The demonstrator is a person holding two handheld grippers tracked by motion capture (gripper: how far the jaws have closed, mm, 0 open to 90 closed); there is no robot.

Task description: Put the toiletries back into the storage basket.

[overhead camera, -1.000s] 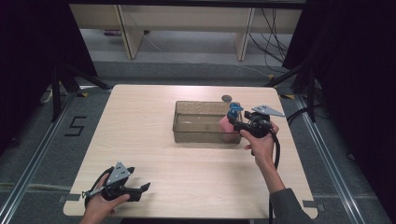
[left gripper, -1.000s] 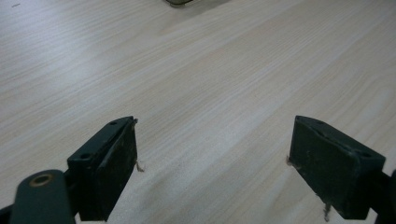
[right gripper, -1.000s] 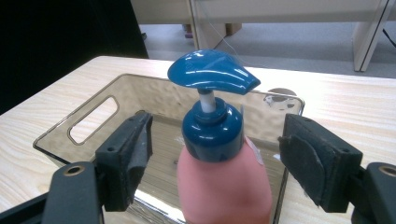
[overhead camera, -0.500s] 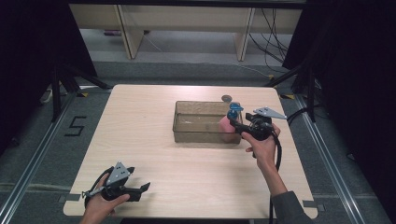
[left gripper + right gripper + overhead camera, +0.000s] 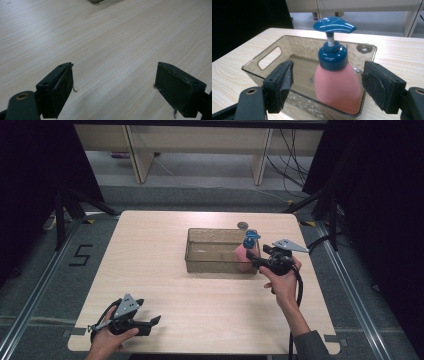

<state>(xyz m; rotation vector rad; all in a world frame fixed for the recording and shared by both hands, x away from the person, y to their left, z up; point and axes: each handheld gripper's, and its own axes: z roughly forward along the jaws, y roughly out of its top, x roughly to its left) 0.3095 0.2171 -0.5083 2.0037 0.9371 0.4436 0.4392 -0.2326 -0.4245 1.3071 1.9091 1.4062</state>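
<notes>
The only writing that can be read is a black figure "5" marked on the grey floor at the left of the high view, beside the pale wood-grain table. Just right of the centre of that view stands a smoky, see-through rectangular plastic bin with rounded corners and a slot handle cut into its end wall. Inside it, against its right end, stands upright a pink, rounded, matte plastic bottle with a glossy blue collar and blue pump head. The right gripper, held just outside that end of the bin, has its black padded jaws released and spread on either side of the bottle, apart from it. A small dark round disc lies on the table just beyond the bin. At the lower left of the high view the left gripper rests low over bare tabletop, jaws spread wide with nothing between them.
</notes>
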